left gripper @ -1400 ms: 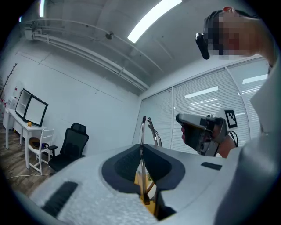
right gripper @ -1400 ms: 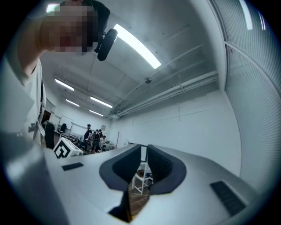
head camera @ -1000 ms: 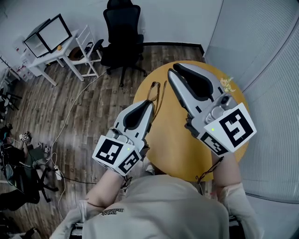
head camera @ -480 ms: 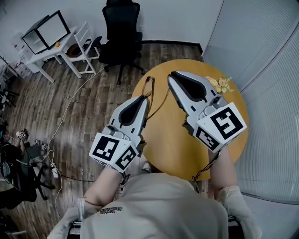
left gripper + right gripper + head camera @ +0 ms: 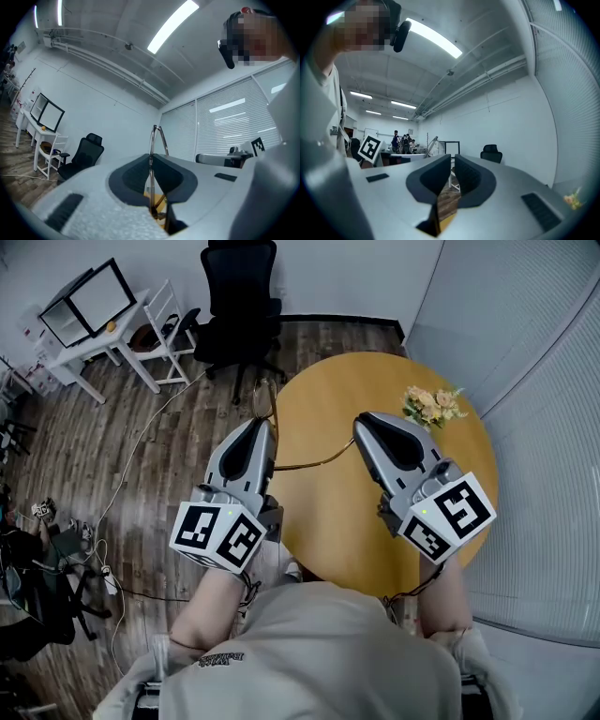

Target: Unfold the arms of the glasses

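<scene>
Left gripper (image 5: 264,426) pinched the glasses (image 5: 152,140) by the front over the table (image 5: 328,512)'s left edge, clear only in its own view; head view alone showed their arm ending in the right gripper (image 5: 360,424)'s pinch.

No legible words or numbers anywhere, small print on the shirt (image 5: 319,652) too blurred to read

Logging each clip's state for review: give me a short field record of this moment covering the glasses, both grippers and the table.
glasses: thin metal frame, one arm standing out sideways toward the right gripper
left gripper: tongs shut on the glasses frame
right gripper: tongs almost together, nothing seen between them; the arm's end reaches its tip in the head view
table: round, yellow top
flowers: on the table's far side
</scene>
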A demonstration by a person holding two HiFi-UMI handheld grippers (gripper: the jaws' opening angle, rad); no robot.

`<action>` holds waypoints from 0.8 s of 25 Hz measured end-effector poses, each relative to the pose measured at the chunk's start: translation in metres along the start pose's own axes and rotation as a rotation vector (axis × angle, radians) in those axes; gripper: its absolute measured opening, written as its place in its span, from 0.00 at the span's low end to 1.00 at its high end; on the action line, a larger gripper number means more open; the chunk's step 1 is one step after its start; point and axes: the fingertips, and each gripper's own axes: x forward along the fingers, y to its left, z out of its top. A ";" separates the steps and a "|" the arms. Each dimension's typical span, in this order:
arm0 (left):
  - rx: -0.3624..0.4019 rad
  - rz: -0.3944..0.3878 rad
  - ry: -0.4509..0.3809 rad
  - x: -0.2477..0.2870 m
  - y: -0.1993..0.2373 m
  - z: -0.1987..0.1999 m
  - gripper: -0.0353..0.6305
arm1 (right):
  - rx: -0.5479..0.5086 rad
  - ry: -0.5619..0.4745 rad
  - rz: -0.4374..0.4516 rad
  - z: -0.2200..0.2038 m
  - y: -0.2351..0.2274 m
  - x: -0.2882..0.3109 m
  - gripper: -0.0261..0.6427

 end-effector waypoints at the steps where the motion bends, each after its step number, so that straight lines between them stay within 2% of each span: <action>1: -0.004 0.008 -0.005 -0.002 0.003 0.000 0.11 | 0.007 0.010 0.002 -0.005 0.003 -0.004 0.09; 6: -0.048 0.035 -0.027 -0.001 0.015 -0.002 0.11 | 0.019 0.050 0.017 -0.028 0.010 -0.018 0.09; 14: -0.014 0.022 -0.001 -0.004 0.007 -0.007 0.11 | 0.027 0.142 0.035 -0.060 0.020 -0.032 0.09; 18: 0.001 0.008 0.020 -0.005 0.000 -0.010 0.11 | 0.004 0.134 0.033 -0.047 0.018 -0.036 0.09; 20: 0.020 -0.002 0.029 -0.002 -0.004 -0.014 0.11 | -0.061 0.140 0.038 -0.036 0.016 -0.033 0.09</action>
